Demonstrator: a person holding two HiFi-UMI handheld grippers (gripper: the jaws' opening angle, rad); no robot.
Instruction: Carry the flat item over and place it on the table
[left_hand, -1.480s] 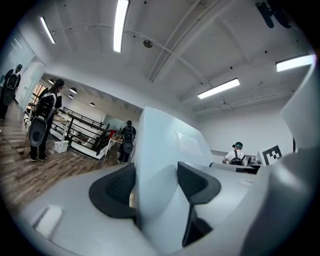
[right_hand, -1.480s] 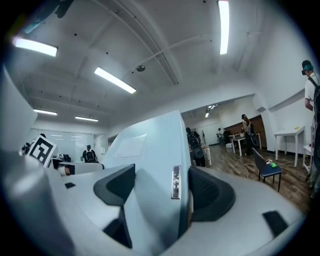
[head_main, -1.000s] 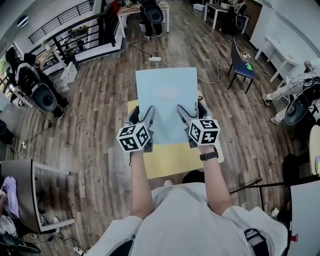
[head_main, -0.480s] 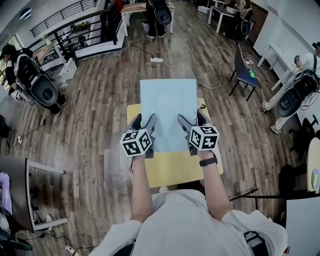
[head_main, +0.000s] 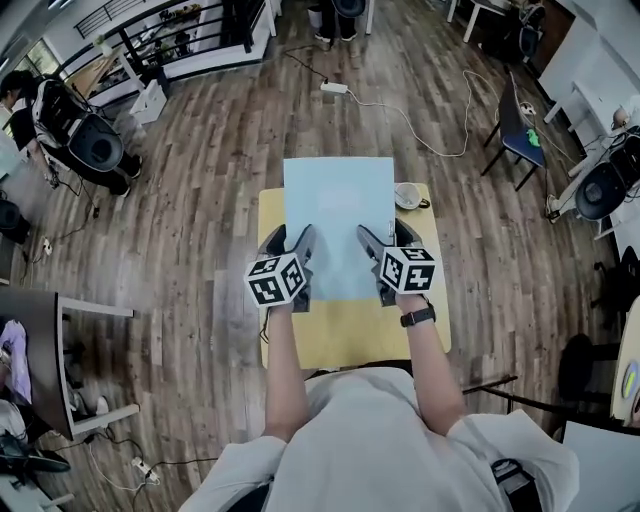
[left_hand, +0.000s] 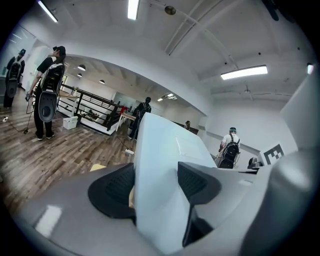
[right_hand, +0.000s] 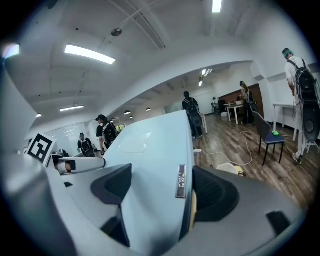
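A flat pale-blue folder (head_main: 338, 215) is held level above a small yellow table (head_main: 340, 335). My left gripper (head_main: 299, 262) is shut on the folder's near left edge, and my right gripper (head_main: 377, 262) is shut on its near right edge. In the left gripper view the folder (left_hand: 160, 175) stands between the two black pads (left_hand: 114, 189). In the right gripper view the folder (right_hand: 150, 165) fills the gap between the pads (right_hand: 212, 192), with a small metal clip (right_hand: 180, 182) on its edge.
A white cup (head_main: 408, 195) sits at the table's far right corner. A blue chair (head_main: 519, 135) stands far right and a cable (head_main: 420, 135) crosses the wooden floor. People with backpacks (head_main: 75, 125) stand at the left near a railing.
The folder and both grippers have stayed in the same grip while I walked forward. The yellow table now lies fully beneath the folder, and the cup has come into view.
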